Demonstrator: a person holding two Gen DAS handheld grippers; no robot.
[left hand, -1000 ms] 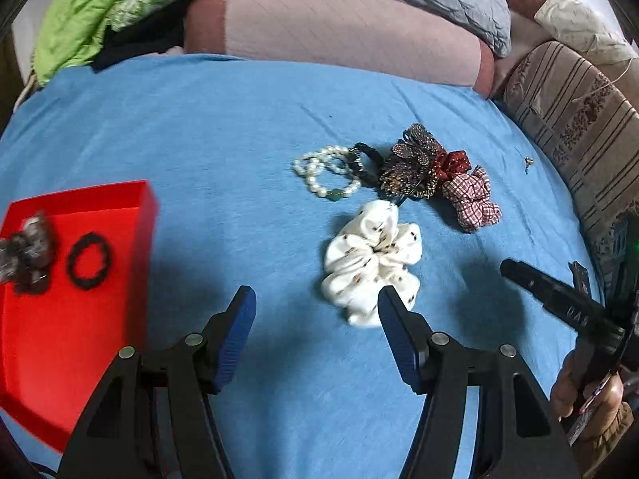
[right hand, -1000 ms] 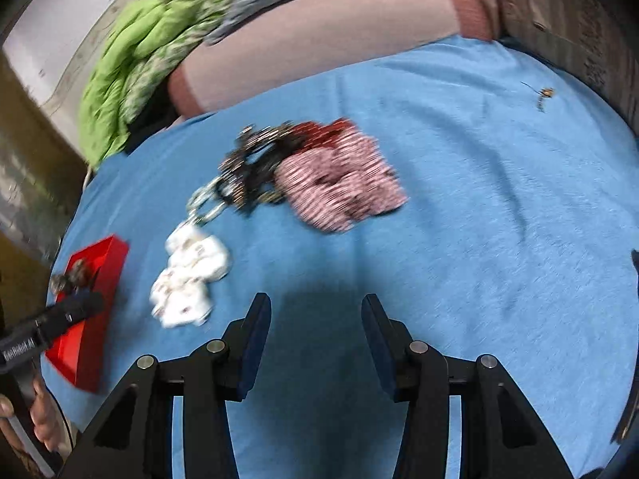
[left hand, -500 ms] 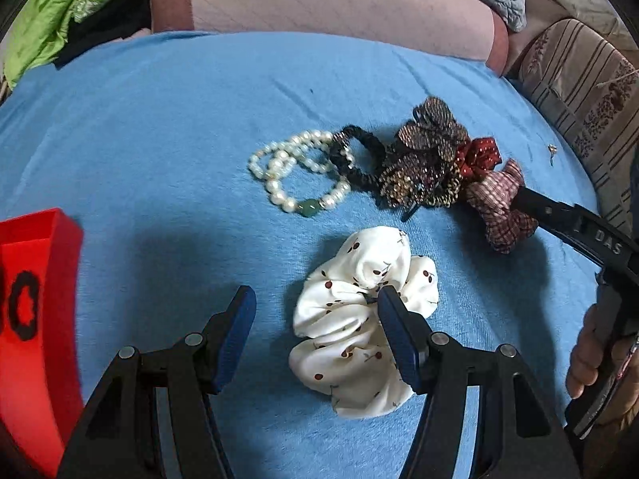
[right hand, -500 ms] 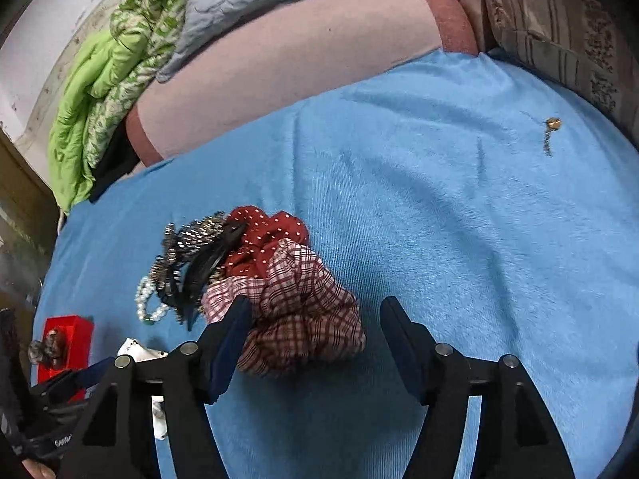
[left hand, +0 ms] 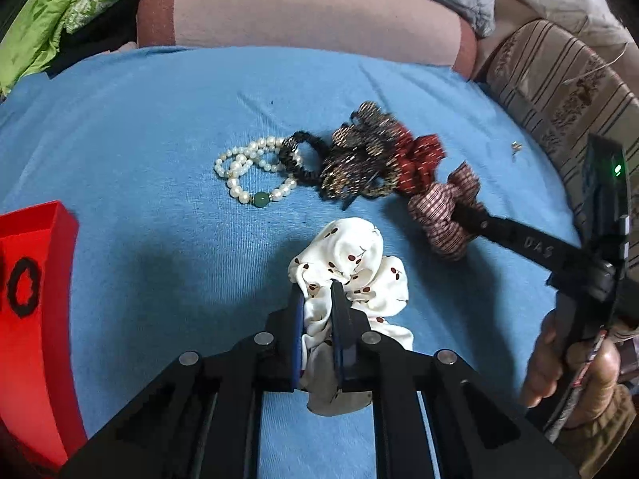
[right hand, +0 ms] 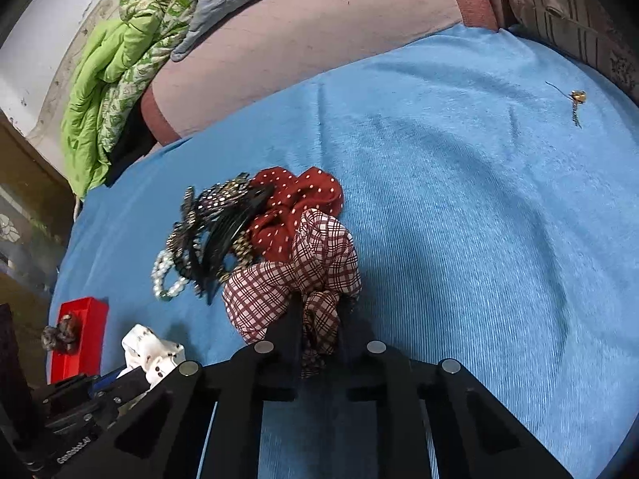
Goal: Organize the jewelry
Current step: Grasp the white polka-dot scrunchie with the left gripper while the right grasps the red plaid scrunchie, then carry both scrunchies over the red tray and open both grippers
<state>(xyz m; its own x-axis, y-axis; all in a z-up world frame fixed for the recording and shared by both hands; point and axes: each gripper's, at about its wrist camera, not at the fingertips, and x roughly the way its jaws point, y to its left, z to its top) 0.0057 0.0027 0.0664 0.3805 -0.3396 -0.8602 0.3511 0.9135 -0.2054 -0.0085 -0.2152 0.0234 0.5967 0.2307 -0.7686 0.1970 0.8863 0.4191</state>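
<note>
My left gripper (left hand: 316, 291) is shut on the white cherry-print scrunchie (left hand: 351, 255) lying on the blue cloth (left hand: 139, 139). My right gripper (right hand: 319, 299) is shut on the red-and-white plaid scrunchie (right hand: 315, 255), which also shows in the left wrist view (left hand: 439, 207). Beside them lie a red dotted scrunchie (right hand: 295, 199), a dark beaded hair clip (left hand: 359, 159), a black hair tie (left hand: 299, 155) and a pearl bracelet (left hand: 247, 171). A red tray (left hand: 36, 279) at the left holds a black hair tie (left hand: 24, 285).
A small gold earring (right hand: 577, 97) lies alone at the far right of the cloth. Pink pillow (left hand: 299, 12), green quilt (right hand: 112, 64) and striped cushion (left hand: 567, 80) border the cloth at the back and right.
Both grippers moved forward and closed: the left onto the white scrunchie, the right onto the plaid scrunchie. Both were open before.
</note>
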